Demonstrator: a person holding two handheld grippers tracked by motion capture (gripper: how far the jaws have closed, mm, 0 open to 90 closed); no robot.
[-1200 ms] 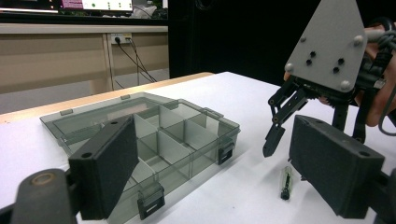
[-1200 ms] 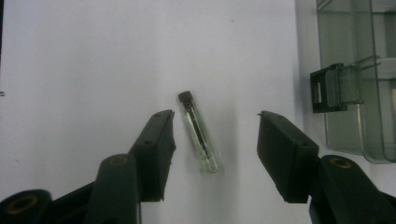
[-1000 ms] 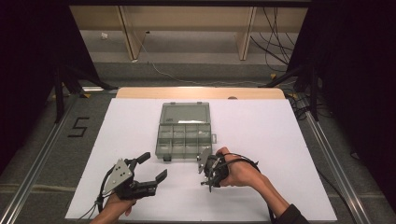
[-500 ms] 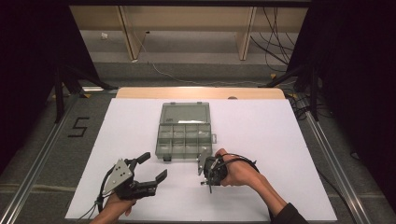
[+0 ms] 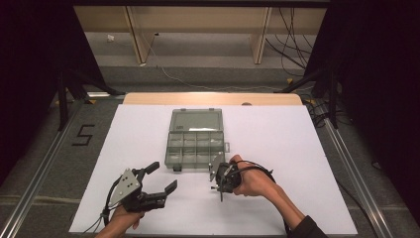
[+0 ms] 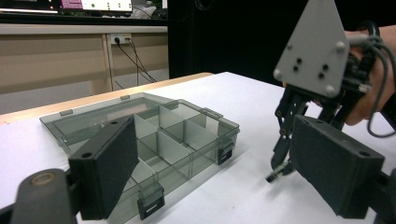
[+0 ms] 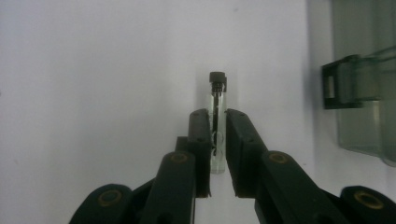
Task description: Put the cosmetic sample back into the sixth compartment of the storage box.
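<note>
Smoky grey plastic makes up the organizer box [image 5: 194, 139] lying open on the white table [image 5: 297, 148], its lid flat toward the far edge and its tray divided into small compartments; I cannot tell whether anything lies in them. My right gripper [image 5: 220, 181] sits just beside the box's near right corner, pointing down at the tabletop. In the right gripper view its 2 black jaws are closed on a small clear glass vial [image 7: 216, 126] with a black cap, the capped end sticking out past the pads [image 7: 200, 135] over bare white surface. One of the box's dark latches [image 7: 343, 86] shows at that view's right edge, apart from the vial. My left gripper [image 5: 156, 178] rests low near the table's front edge, well apart from the box and to the left of my right hand [image 5: 250, 179]. Its jaws stand wide apart with nothing between them, and in the left gripper view they frame the open box and the right gripper beyond.
</note>
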